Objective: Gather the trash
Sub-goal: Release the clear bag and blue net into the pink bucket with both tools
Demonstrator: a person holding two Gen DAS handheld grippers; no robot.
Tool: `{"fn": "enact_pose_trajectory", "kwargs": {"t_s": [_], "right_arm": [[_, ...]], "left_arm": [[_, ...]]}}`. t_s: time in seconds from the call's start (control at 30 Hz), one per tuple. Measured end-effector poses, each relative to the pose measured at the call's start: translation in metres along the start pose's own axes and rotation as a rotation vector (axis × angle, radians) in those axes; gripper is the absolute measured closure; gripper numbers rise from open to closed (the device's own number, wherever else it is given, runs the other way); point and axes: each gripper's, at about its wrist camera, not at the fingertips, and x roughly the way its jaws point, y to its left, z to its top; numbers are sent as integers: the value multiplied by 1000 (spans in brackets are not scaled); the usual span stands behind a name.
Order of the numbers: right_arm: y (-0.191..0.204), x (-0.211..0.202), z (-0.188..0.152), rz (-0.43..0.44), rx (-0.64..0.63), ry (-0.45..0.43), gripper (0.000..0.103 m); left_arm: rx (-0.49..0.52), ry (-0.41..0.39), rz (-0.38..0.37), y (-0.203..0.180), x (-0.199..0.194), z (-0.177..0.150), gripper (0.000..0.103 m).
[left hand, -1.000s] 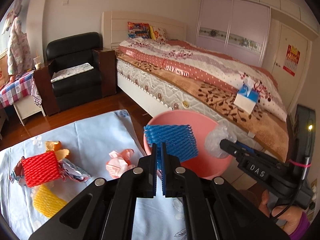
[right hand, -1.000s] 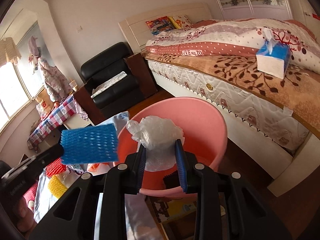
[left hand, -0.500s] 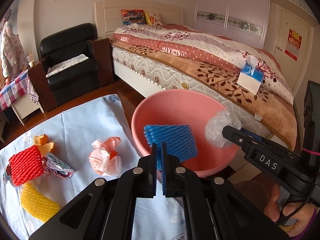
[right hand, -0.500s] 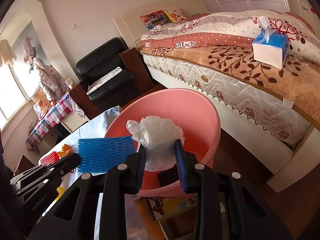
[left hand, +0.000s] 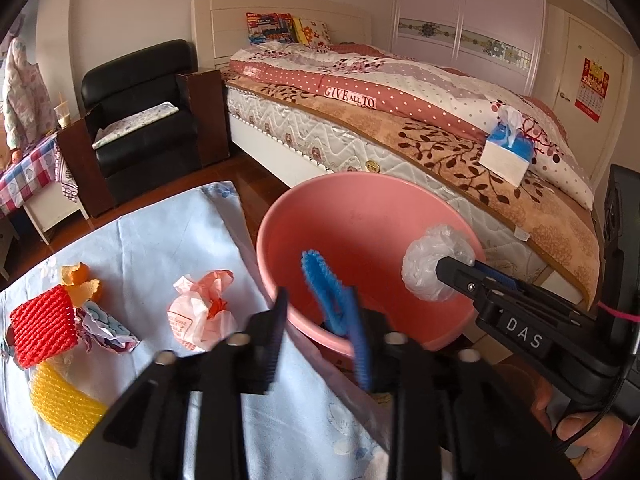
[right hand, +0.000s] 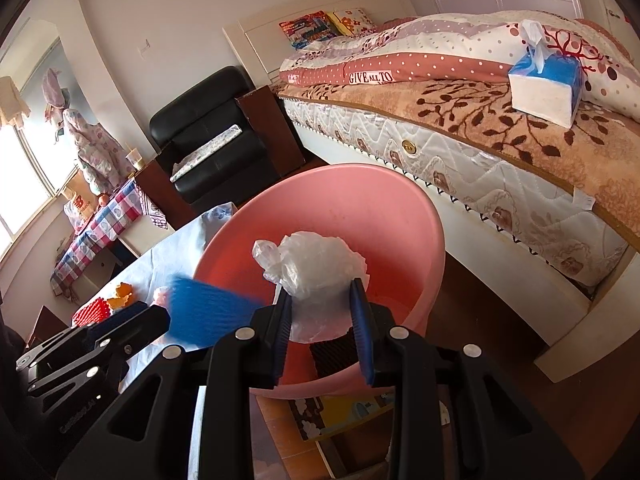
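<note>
smooth pink plastic basin (left hand: 360,216), blue foam netting (left hand: 324,284), crinkled clear plastic wad (right hand: 316,268), matt blue cloth (left hand: 160,240)

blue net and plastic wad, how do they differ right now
The blue net is ribbed foam mesh; the plastic wad is clear crumpled film. The net is loose between the left gripper's just-opened jaws; the wad is pinched in the right gripper. Both are over the pink basin.

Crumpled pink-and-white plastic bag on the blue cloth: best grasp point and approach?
Grip the crumpled pink-and-white plastic bag across its twisted neck, coming from above with jaws spanning the narrow waist. The neck points up and away from the camera, is thinner than the puffy body, and stands apart from the other trash on the light blue cloth.
</note>
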Motion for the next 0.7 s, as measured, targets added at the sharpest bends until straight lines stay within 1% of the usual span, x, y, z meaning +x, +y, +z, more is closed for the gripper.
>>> {"fn": "enact_pose_trajectory", "kwargs": {"t_s": [0.13, 0.3, 0.5, 0.7], "right_arm": [[0, 4, 1, -2, -2, 5, 74], [1, 6, 2, -11, -11, 3, 74], [1, 7, 3, -25, -10, -1, 74], [0, 13, 4, -22, 10, 25, 73]], "left_arm": [[-12, -5, 0, 3, -1, 1, 61], [-26, -9, 3, 6, -2, 3, 56], [-40, -16, 2, 9, -5, 3, 53], [-41, -26, 12, 10, -9, 3, 53]]}}
